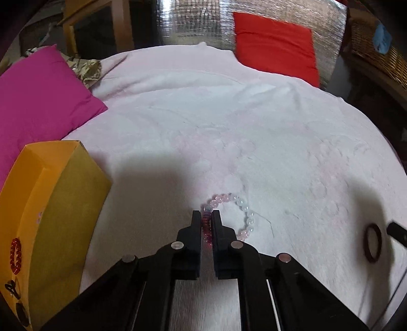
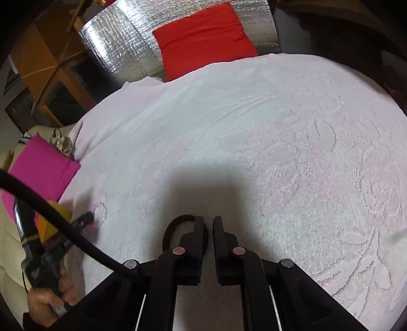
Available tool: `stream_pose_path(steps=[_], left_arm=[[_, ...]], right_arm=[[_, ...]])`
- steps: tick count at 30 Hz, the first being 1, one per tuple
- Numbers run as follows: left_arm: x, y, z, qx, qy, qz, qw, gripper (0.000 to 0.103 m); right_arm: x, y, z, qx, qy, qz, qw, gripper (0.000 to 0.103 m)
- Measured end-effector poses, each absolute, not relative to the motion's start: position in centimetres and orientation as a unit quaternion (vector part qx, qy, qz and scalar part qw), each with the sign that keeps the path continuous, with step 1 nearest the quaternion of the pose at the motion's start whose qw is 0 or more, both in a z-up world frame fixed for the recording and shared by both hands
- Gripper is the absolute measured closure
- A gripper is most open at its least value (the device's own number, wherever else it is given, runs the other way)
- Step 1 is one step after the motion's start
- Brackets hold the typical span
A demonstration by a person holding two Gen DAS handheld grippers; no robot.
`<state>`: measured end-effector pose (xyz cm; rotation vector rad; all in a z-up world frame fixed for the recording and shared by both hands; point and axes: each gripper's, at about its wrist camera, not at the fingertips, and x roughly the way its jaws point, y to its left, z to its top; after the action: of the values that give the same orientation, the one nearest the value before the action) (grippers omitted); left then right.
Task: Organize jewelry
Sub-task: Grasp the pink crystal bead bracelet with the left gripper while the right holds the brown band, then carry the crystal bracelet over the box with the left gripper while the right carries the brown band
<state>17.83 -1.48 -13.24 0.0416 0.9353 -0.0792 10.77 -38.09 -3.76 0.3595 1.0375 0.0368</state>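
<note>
A pink, clear and dark red beaded bracelet (image 1: 237,203) lies on the pale pink bedspread (image 1: 203,114). My left gripper (image 1: 206,215) is shut on its dark red beads. It also shows small in the right wrist view (image 2: 101,210). A dark brown ring bangle (image 1: 372,242) lies at the right. In the right wrist view the bangle (image 2: 170,229) lies under my right gripper (image 2: 208,221), whose fingers stand almost together; the right side of the bangle runs into the narrow gap between them. An orange box (image 1: 48,203) at the left holds a red bead bracelet (image 1: 15,254).
A magenta cushion (image 1: 38,96) lies behind the box. A red cushion (image 1: 274,43) leans on a silver foil panel (image 1: 193,23) at the back. Wooden furniture (image 2: 45,63) stands at the far left. A black cable (image 2: 63,229) crosses the right wrist view.
</note>
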Motion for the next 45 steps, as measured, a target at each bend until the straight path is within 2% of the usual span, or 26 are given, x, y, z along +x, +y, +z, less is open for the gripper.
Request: stream_pose_path(steps=[4, 12, 17, 19, 20, 22, 24, 45], left_arm=[[16.2, -2.0, -12.1, 0.035, 0.443, -0.066, 0.893, 0.096], [13.5, -2.1, -9.9, 0.043, 0.425, -0.11, 0.897, 0.096], [12.8, -1.3, -9.3, 0.036, 0.422, -0.12, 0.898, 0.096], [12.7, -0.9, -9.2, 0.034, 0.422, -0.12, 0.898, 0.096], [12.6, -0.8, -9.2, 0.034, 0.423, -0.12, 0.898, 0.096], [12.6, -0.5, -9.1, 0.033, 0.422, -0.12, 0.898, 0.096], [12.4, -0.3, -8.9, 0.031, 0.421, -0.12, 0.898, 0.096], [8.3, 4.3, -4.7, -0.015, 0.368, -0.131, 0.92, 0.096]], right_arm=[[10.8, -38.4, -3.7, 0.172, 0.488, 0.019, 0.856, 0.082], [11.0, -37.0, -4.4, 0.139, 0.498, 0.018, 0.856, 0.081], [11.1, -35.0, -5.2, 0.078, 0.5, 0.007, 0.862, 0.082], [11.1, -34.2, -5.3, 0.046, 0.496, 0.003, 0.867, 0.084], [11.0, -33.8, -5.3, 0.028, 0.493, 0.002, 0.87, 0.091], [10.8, -33.1, -5.4, 0.002, 0.487, -0.001, 0.874, 0.095], [10.6, -32.7, -5.2, -0.009, 0.481, -0.001, 0.877, 0.097], [7.6, -30.1, 0.5, 0.063, 0.425, 0.056, 0.901, 0.097]])
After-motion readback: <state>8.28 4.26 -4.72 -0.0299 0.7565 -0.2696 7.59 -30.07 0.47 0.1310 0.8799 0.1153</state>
